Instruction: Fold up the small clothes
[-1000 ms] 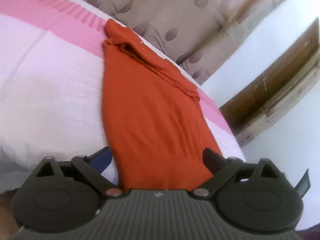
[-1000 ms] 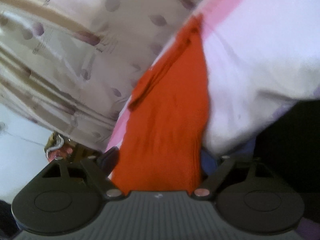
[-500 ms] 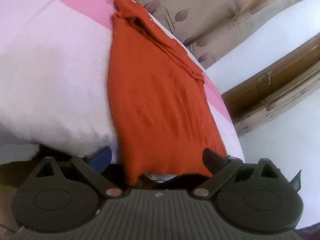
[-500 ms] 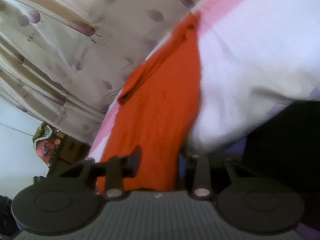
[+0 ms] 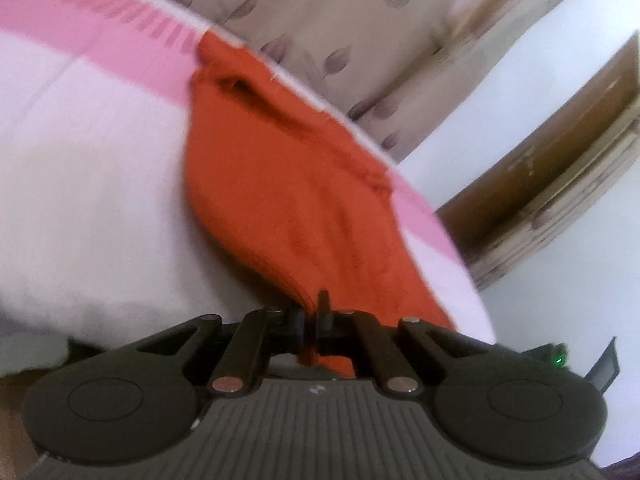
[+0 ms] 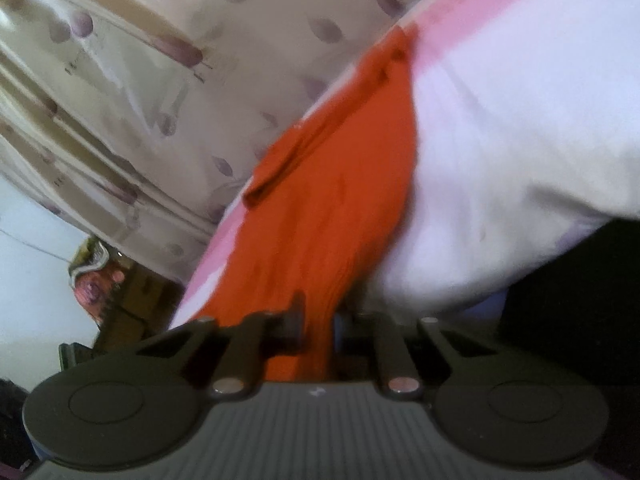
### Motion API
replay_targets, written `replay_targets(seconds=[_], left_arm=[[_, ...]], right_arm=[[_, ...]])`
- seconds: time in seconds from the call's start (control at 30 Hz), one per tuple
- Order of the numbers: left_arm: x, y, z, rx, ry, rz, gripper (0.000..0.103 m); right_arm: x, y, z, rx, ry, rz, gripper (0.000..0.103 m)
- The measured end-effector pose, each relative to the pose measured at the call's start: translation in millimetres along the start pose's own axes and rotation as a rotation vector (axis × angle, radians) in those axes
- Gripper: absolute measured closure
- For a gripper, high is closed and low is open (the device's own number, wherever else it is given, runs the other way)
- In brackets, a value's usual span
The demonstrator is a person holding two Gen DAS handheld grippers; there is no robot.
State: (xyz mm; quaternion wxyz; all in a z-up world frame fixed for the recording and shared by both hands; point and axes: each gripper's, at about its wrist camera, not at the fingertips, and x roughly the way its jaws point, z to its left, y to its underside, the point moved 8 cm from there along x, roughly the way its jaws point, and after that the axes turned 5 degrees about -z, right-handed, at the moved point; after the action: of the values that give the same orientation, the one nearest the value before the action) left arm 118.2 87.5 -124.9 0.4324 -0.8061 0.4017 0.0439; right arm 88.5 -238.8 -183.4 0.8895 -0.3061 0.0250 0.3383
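Both grippers have closed since a second ago: the left gripper [image 5: 311, 322], whose fingers stood wide apart either side of the orange garment [image 5: 288, 184], is now pinched together on its near hem, and the right gripper [image 6: 318, 320] is likewise clamped on a bunched fold of the same cloth [image 6: 332, 216]. Beyond the pinch, the garment lies stretched lengthwise along the bed [image 5: 92, 184], its far end folded over on the pink stripe [image 5: 100, 36] near the bed's far edge. Nothing sits between either gripper and the cloth. Only the left wrist view shows a wooden frame [image 5: 560, 168] against a white wall (the picture is blurred); only the right wrist view shows a dark gap [image 6: 572, 292] beside the bed and some clutter [image 6: 94, 276] low on the left. A leaf-patterned beige curtain [image 6: 168, 80] hangs behind the bed in both views.
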Motion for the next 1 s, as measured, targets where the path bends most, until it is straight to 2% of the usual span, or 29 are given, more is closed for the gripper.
replay_targets(seconds=[0.23, 0.47, 0.77, 1.0], left_arm=[[-8.9, -25.4, -28.4, 0.010, 0.047, -0.103, 0.100], [-5.2, -53.7, -39.1, -0.030, 0.075, -0.197, 0.100], [1.7, -70.8, -49.6, -0.024, 0.093, -0.232, 0.100], [8.0, -85.0, -49.1, -0.038, 0.093, -0.265, 0.100]], right_arm=[[-8.0, -26.4, 23.0, 0.035, -0.097, -0.056, 0.090], [1.8, -57.4, 37.4, 0.043, -0.136, -0.088, 0.090], [12.6, -64.9, 36.0, 0.077, -0.142, -0.088, 0.090], [17.1, -75.4, 39.5, 0.105, -0.165, -0.105, 0.094]])
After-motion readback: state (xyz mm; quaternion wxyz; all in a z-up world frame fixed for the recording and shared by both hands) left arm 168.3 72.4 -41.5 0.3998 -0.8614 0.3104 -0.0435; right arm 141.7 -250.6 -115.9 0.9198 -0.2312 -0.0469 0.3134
